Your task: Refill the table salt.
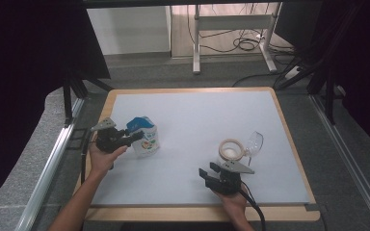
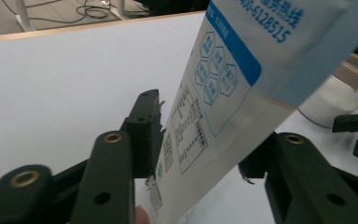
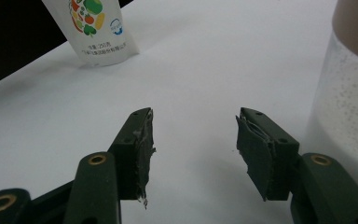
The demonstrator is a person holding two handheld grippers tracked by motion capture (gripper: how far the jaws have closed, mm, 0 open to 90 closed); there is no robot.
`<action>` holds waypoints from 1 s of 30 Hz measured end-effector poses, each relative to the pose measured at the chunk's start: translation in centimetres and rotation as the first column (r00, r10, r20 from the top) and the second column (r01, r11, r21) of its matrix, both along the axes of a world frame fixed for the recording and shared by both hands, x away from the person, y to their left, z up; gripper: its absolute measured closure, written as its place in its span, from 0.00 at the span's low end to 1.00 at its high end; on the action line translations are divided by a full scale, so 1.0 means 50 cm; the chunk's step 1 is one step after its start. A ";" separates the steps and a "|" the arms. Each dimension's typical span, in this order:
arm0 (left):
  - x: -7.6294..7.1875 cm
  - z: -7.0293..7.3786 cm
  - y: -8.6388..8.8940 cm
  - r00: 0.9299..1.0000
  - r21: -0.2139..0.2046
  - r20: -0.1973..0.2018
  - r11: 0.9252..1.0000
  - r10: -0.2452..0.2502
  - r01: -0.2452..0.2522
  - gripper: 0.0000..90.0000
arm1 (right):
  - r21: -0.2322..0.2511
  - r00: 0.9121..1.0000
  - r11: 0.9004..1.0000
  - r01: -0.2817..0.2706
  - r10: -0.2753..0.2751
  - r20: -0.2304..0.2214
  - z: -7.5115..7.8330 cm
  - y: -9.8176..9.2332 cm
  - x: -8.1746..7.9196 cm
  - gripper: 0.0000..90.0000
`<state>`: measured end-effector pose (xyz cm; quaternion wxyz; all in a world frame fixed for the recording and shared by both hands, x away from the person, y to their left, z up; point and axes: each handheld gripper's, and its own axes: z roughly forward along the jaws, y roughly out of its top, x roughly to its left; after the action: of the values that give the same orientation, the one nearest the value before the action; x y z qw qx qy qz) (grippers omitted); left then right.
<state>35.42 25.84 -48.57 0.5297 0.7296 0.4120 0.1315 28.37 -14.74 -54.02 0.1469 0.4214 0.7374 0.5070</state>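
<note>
A white and blue pouch point(image 1: 145, 137) printed with fruit stands tilted on the white mat point(image 1: 197, 106) at the left. My left gripper point(image 1: 136, 137) reaches it from the left. In the left gripper view its jaws point(image 2: 205, 135) stand apart with the thin pouch point(image 2: 223, 79) between them, not pinched. Near the front right, my right gripper point(image 1: 208, 169) is open with nothing in it; bare mat lies between its jaws point(image 3: 193, 126). Just beyond it stands a jar point(image 1: 231, 149) with a tan rim, seen close at the right in the right gripper view point(image 3: 349, 93).
A clear glass cup point(image 1: 254, 142) lies tipped beside the jar. The mat rests on a wooden board point(image 1: 289, 144) with metal rails on both sides. Desk legs point(image 1: 196, 43) and cables point(image 1: 245, 43) sit on the floor beyond.
</note>
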 end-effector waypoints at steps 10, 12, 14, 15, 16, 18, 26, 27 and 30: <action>-0.020 -0.020 -0.005 1.000 0.003 -0.006 1.000 0.022 -0.022 0.48 | 0.004 1.000 1.000 0.002 -0.002 -0.002 0.000 0.000 0.000 0.51; -0.024 -0.022 -0.006 1.000 -0.002 -0.007 1.000 0.026 -0.026 0.47 | 0.006 1.000 1.000 0.004 -0.004 -0.001 0.000 0.000 0.000 0.51; -0.029 -0.024 -0.007 0.999 0.006 -0.007 0.999 0.032 -0.032 0.46 | 0.006 1.000 1.000 0.003 -0.003 -0.003 0.000 -0.001 0.001 0.51; -0.031 -0.025 -0.008 0.999 0.009 -0.006 0.999 0.033 -0.033 0.46 | 0.007 1.000 1.000 0.004 -0.004 -0.002 0.000 0.000 0.001 0.51; -0.034 -0.027 -0.009 0.999 0.016 -0.002 0.999 0.040 -0.040 0.46 | 0.007 1.000 1.000 0.003 -0.003 -0.002 0.000 0.000 0.001 0.51; -0.040 -0.028 -0.013 0.999 0.050 0.009 0.997 0.051 -0.052 0.45 | 0.005 1.000 1.000 0.003 -0.003 0.000 0.001 -0.001 0.000 0.51; -0.053 -0.044 -0.008 0.998 0.060 -0.013 0.996 0.066 -0.065 0.44 | 0.009 1.000 1.000 0.004 -0.004 0.000 0.003 -0.001 0.000 0.51; -0.055 -0.046 -0.006 0.998 0.055 -0.017 0.996 0.068 -0.067 0.44 | 0.009 1.000 1.000 0.004 -0.004 0.001 0.003 -0.002 0.000 0.51; -0.061 -0.054 -0.002 0.997 0.055 -0.020 0.996 0.078 -0.077 0.43 | 0.010 1.000 1.000 0.005 -0.005 0.002 0.004 -0.003 0.000 0.51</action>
<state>32.35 25.75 -51.28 0.4997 0.7286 0.4421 0.1548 28.37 -14.86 -53.84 0.1468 0.4233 0.7338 0.5107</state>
